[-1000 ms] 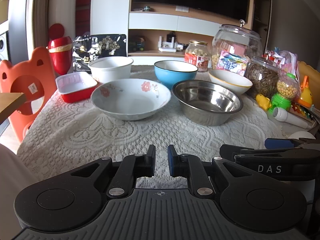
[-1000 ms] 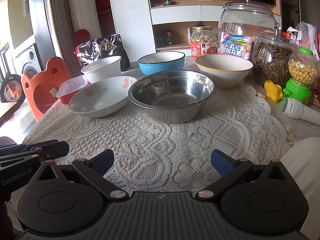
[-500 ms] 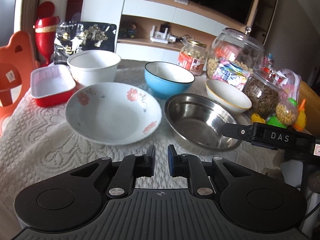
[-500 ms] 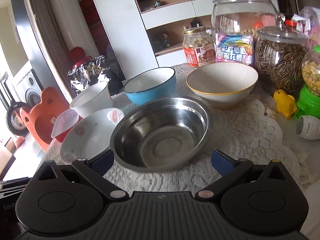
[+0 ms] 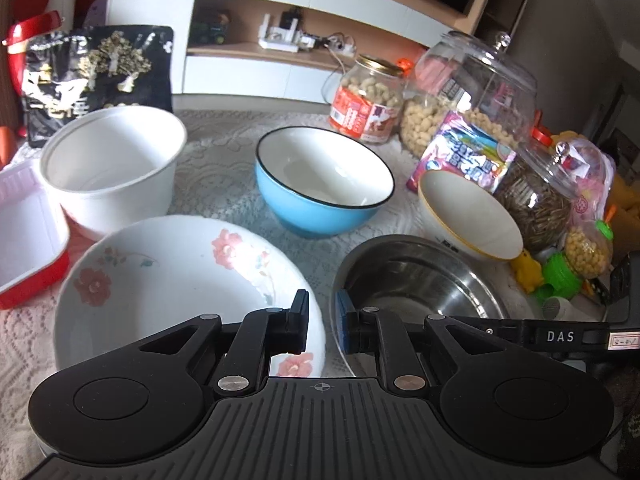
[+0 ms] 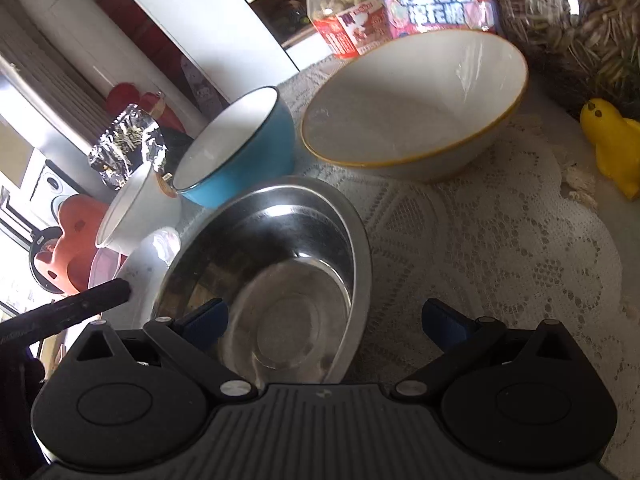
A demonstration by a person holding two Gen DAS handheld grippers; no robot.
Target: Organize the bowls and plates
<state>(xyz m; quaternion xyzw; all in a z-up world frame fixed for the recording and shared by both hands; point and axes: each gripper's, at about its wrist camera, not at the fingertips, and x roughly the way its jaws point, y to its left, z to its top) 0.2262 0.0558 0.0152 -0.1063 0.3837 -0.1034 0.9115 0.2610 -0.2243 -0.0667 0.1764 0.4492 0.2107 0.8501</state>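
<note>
With the right gripper [image 6: 324, 320] jaws spread wide and empty astride the steel bowl's [image 6: 280, 256] near rim, and the left gripper [image 5: 322, 326] jaws nearly shut and empty between it and the floral plate [image 5: 168, 280], a slipped pinch could knock the smooth bowl into the plate.

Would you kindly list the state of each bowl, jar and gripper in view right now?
Left gripper: shut, empty.
Right gripper: open, empty.
Steel bowl: upright, empty.
Floral bowl: upright, empty.
Blue bowl: upright, empty.
Gold-rimmed bowl: upright, empty.
White tub: upright, empty.
Red dish: upright, empty.
Peanut jar: lidded.
Seed jar: lidded.
</note>
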